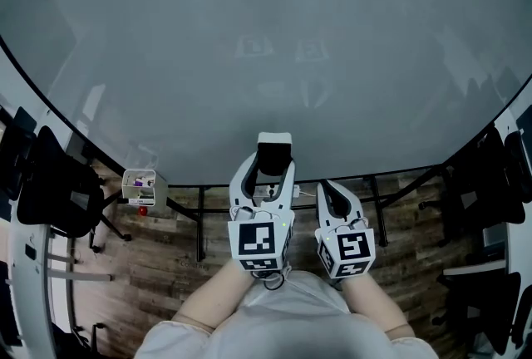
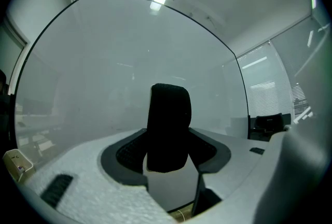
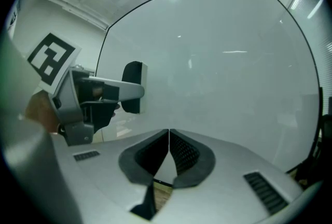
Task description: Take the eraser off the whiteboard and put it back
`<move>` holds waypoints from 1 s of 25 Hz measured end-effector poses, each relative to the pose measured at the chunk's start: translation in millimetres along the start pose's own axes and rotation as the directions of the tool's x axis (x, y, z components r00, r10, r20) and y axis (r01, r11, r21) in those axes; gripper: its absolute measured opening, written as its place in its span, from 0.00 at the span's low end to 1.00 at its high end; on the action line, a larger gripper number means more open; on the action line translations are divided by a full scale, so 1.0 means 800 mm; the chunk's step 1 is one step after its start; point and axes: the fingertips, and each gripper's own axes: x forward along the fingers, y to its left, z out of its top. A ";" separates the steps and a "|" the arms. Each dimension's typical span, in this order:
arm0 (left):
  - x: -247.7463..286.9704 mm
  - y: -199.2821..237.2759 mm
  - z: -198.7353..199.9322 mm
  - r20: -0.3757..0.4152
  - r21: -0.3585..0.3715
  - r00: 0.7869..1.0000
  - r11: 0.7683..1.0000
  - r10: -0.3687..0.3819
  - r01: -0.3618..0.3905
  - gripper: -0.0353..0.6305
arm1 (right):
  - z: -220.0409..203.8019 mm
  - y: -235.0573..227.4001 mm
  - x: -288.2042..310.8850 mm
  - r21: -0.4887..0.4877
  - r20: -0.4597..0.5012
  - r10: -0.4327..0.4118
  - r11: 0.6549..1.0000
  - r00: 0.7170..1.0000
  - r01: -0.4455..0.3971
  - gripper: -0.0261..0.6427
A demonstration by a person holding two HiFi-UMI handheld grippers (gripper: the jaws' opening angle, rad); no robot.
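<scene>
- Left gripper (image 1: 273,166): jaws are clamped on the eraser (image 2: 169,124), with the pads on its two side faces. I read the hold as centred.
- Right gripper (image 3: 169,151): jaws are together and empty, parked just beside the left.
- Eraser: I judge it light, with a rigid shell and a soft felt face. Grip the shell sides with moderate squeeze; the felt would compress.
- Whiteboard (image 1: 266,33): the eraser sits near its lower edge, about mid-width. I cannot confirm contact with the surface.

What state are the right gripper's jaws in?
Shut: the right gripper jaws meet along one line, with nothing between them.
</scene>
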 end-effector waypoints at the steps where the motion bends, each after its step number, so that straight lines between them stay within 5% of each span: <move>1: -0.007 0.002 -0.010 -0.014 0.004 1.000 1.000 0.001 -0.001 0.42 | -0.003 0.002 -0.002 0.001 -0.006 0.001 1.000 1.000 -0.001 0.08; 11: -0.059 0.025 -0.074 -0.084 0.013 0.995 0.999 0.054 -0.053 0.42 | -0.026 0.040 -0.001 -0.011 -0.043 0.045 0.999 0.998 -0.046 0.08; 25: -0.072 0.039 -0.070 -0.077 0.015 0.995 0.998 0.061 -0.060 0.42 | -0.015 0.066 0.009 -0.022 -0.012 0.070 0.997 0.997 -0.071 0.08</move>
